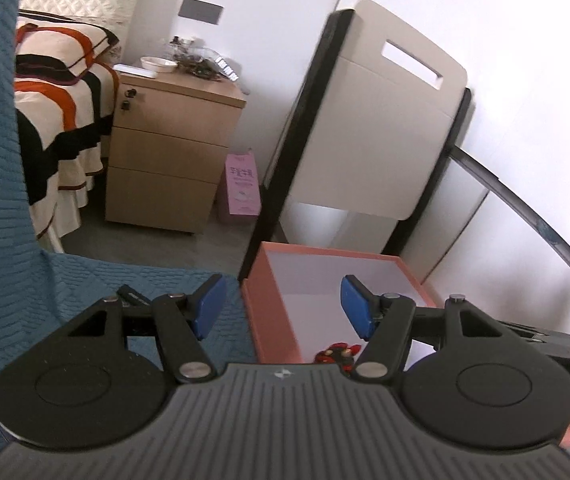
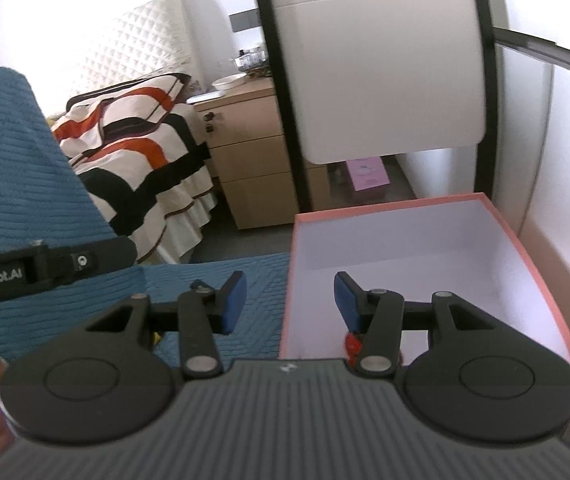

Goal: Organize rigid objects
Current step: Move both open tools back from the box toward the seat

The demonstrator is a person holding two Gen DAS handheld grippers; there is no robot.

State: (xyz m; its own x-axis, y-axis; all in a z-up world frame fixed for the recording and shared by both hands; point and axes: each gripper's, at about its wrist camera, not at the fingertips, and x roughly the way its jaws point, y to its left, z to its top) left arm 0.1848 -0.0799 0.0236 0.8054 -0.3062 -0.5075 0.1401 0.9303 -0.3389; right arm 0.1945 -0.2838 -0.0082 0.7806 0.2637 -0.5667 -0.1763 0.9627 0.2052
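Observation:
An open pink box (image 1: 269, 312) with a white inside sits on a blue quilted cover (image 1: 85, 280). A red and black object (image 1: 339, 354) lies in its near corner, half hidden by my gripper body. My left gripper (image 1: 283, 311) hovers over the box's left wall, open, nothing between its blue pads. In the right wrist view the same pink box (image 2: 533, 280) fills the right side, and a bit of the red object (image 2: 352, 345) peeks out beside a finger. My right gripper (image 2: 289, 301) is open and empty above the box's left wall.
A chair back (image 1: 377, 128) stands just behind the box. A wooden drawer unit (image 1: 169, 148) with a bowl and clutter on top sits by a bed with a striped blanket (image 1: 61, 92). A pink carton (image 1: 241, 188) stands on the floor. The other gripper's handle (image 2: 45, 266) shows at left.

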